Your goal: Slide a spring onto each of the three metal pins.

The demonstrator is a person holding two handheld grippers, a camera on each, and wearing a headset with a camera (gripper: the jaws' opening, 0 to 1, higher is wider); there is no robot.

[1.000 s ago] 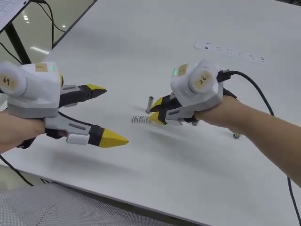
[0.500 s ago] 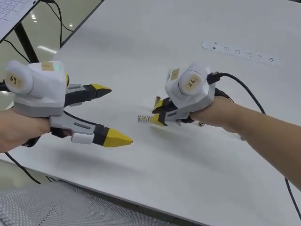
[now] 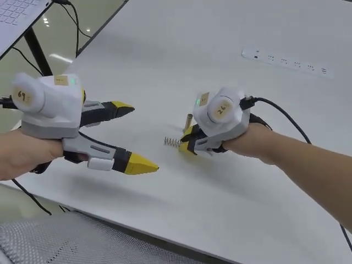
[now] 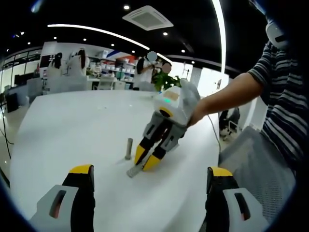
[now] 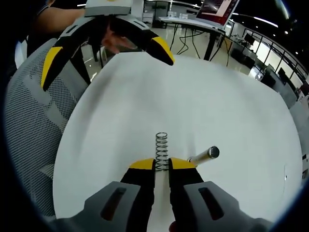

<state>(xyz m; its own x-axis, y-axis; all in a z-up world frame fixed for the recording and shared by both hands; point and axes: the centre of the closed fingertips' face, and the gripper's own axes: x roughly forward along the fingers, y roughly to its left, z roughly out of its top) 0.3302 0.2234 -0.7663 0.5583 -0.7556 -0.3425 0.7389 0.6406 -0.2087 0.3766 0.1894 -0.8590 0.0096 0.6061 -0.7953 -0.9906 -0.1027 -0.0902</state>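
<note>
A small steel spring (image 3: 172, 142) lies flat along the white table (image 3: 165, 49). My right gripper (image 3: 187, 142) is shut on its near end. In the right gripper view the spring (image 5: 161, 144) sticks out forward from between the yellow tips of the right gripper (image 5: 162, 164). A short metal pin (image 3: 188, 122) stands upright just behind those tips, and it appears again as the pin (image 5: 205, 155) to their right. My left gripper (image 3: 135, 135) hovers open to the left, holding nothing. In its own view, the left gripper (image 4: 150, 173) looks at the spring (image 4: 134, 170) and pin (image 4: 129, 148).
A white power strip (image 3: 286, 61) lies at the table's far right. A black cable (image 3: 280, 113) trails from the right gripper. A laptop (image 3: 16, 11) sits on a stand at the far left. A mesh chair (image 3: 33, 242) is below the table's near edge.
The head camera has shifted. My right gripper stays on the spring's end beside the pin, and my left gripper stays open in much the same pose.
</note>
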